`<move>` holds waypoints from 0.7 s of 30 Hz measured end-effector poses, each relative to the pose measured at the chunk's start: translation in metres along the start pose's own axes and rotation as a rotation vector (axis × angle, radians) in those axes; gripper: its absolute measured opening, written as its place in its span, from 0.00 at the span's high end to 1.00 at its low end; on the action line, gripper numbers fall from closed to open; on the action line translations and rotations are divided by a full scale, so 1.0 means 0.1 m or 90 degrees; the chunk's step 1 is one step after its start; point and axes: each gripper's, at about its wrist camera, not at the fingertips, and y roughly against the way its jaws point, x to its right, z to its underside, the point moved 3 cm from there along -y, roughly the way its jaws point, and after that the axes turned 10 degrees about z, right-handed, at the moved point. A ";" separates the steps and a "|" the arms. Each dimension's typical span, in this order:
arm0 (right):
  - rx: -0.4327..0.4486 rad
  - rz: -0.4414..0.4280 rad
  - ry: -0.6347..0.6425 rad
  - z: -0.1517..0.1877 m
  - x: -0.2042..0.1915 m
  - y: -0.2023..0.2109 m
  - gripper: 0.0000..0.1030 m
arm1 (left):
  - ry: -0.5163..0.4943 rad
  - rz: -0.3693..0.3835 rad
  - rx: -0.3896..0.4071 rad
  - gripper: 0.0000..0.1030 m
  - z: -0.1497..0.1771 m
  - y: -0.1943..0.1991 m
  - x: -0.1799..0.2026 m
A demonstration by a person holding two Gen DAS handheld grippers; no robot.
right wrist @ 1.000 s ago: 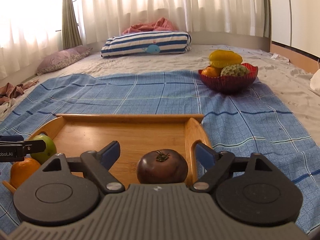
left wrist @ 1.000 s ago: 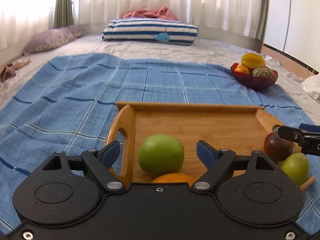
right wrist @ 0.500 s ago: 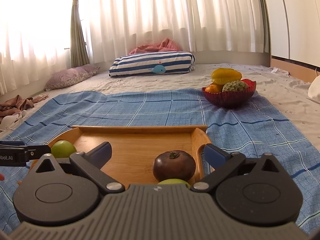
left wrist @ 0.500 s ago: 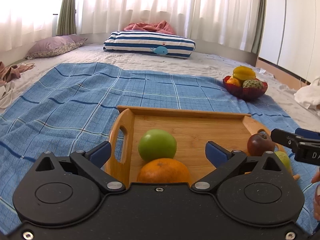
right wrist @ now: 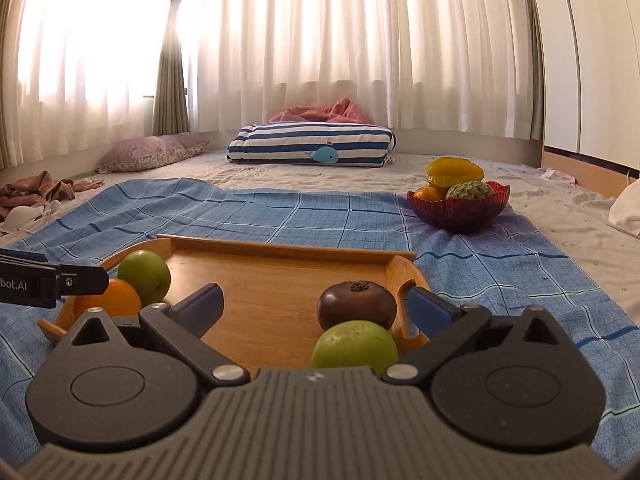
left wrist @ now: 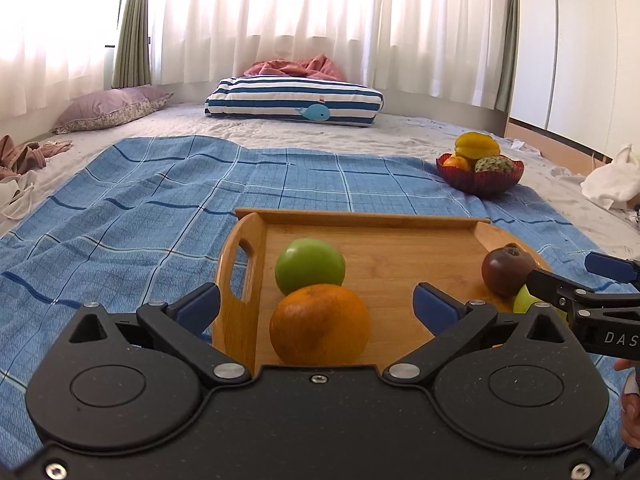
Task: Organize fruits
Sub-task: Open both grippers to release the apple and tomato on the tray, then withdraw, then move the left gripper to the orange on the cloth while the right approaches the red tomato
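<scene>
A wooden tray (left wrist: 400, 256) (right wrist: 272, 280) lies on the blue checked cloth. At its left end sit a green apple (left wrist: 310, 266) (right wrist: 145, 274) and an orange (left wrist: 320, 330) (right wrist: 107, 300). At its right end sit a dark purple fruit (left wrist: 506, 270) (right wrist: 357, 306) and a second green fruit (right wrist: 355, 348) (left wrist: 524, 300). My left gripper (left wrist: 316, 304) is open and empty just behind the orange. My right gripper (right wrist: 316, 304) is open and empty just behind the second green fruit.
A red bowl (left wrist: 480, 176) (right wrist: 460, 208) with a yellow starfruit, an orange and a scaly green fruit stands on the cloth at the far right. A striped whale pillow (left wrist: 296, 100), a purple pillow (left wrist: 108, 108) and loose clothes (left wrist: 20, 156) lie beyond.
Both grippers have drawn back and risen from the tray. The orange and the second green fruit, earlier hidden under the gripper bodies, now show in full.
</scene>
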 end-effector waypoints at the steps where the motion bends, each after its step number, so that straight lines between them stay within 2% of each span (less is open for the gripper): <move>1: 0.004 0.001 -0.001 0.02 0.01 0.01 0.00 | -0.001 -0.001 -0.001 0.00 0.02 0.01 0.01; 10: 0.010 0.004 -0.040 0.15 0.08 0.10 0.00 | -0.015 -0.003 -0.003 0.00 0.18 0.06 0.10; 21: 0.021 0.023 -0.035 0.33 0.12 0.25 0.00 | -0.027 0.000 -0.005 0.00 0.37 0.09 0.17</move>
